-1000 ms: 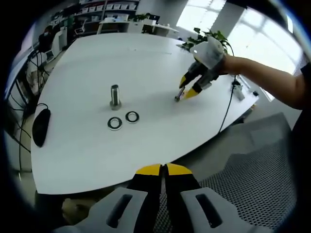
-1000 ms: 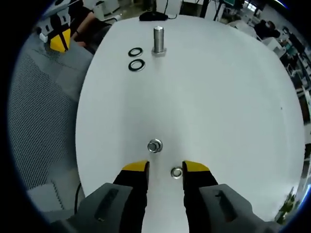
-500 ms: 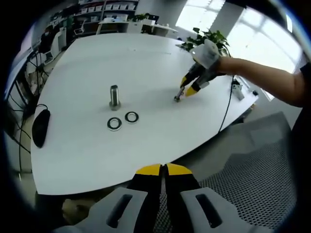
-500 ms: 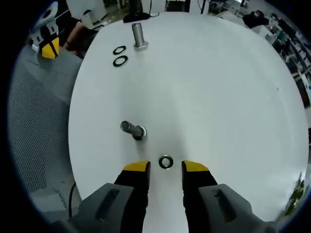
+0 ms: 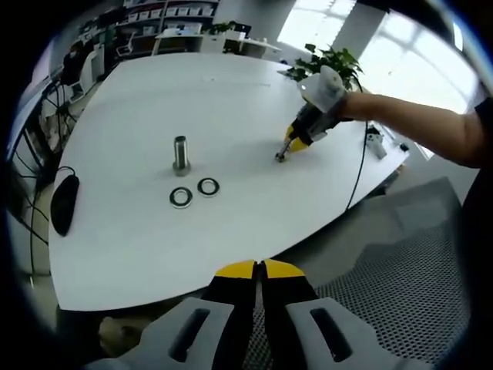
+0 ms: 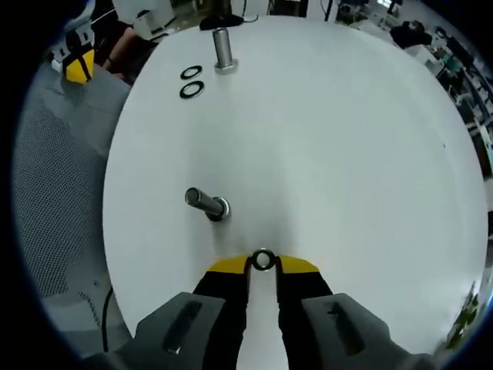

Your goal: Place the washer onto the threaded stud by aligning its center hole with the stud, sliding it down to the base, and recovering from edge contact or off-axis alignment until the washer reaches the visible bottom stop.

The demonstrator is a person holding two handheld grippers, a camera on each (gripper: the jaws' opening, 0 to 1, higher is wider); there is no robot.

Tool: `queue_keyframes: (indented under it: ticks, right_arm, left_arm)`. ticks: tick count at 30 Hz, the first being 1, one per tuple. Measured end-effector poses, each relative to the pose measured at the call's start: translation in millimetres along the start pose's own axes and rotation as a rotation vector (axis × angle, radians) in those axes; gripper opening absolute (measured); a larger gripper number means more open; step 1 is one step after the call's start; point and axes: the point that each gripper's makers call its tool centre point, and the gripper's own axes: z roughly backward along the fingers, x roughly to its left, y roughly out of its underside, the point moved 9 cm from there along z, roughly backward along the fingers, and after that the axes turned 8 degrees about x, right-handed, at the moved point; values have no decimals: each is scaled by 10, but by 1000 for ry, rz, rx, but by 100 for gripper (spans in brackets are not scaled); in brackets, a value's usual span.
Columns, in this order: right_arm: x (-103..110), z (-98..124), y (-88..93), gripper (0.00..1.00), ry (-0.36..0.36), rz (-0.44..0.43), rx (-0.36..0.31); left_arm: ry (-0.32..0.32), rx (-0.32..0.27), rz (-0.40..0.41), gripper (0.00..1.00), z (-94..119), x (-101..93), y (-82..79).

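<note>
In the left gripper view, a dark computer mouse [image 5: 65,199] lies at the left edge of the white surface [image 5: 139,231], its cable trailing off the side. Further right an upright threaded stud [image 5: 181,155] stands on its base, with two washers [image 5: 193,192] lying flat just in front of it, side by side and not touching it. The left tool [image 5: 258,269] sits low in this view, off the near edge of the surface, its yellow-tipped jaws pressed together with nothing between them. To the right, the right tool [image 5: 296,143] comes in on a person's forearm, its yellow tips down at the surface beside a second small stud [image 5: 280,155]. In the right gripper view, the left tool [image 6: 78,63] shows at the upper left, beyond the surface edge over a grey mesh floor mat [image 6: 54,200]. The two washers [image 6: 192,81] lie beside the upright stud [image 6: 223,50] at the far end. Nearer, the second stud [image 6: 205,203] appears leaning towards the left, though the fisheye may exaggerate the tilt. Just beyond the yellow tips of the right tool [image 6: 263,264], a third washer [image 6: 263,260] sits at the surface, caught between the two jaws, which have drawn in against its rim; it is near the second stud but apart from it, not threaded on.
</note>
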Motion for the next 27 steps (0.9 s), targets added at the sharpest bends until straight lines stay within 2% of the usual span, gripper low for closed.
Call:
queue_keyframes:
  ticks: [5,6,12,21,27]
  right_arm:
    - [34,2,5,13,-4,14,1]
    - [33,20,5,13,14,22,0]
    - [75,175,-42,13,7,23,-22]
    - [124,522,-204,13,12,56,-32]
    - [257,656,-344,13,-3,127,-29]
  left_arm:
    - [4,-1,-6,0,1,-6,-2]
    - [5,-3,-6,0,1,-8,-2]
    - [10,-6,-16,0,2,-17,-2]
    - [18,-22,-35,0,10,-31,-10]
    - [9,-23,-43,0,9,-25,-20]
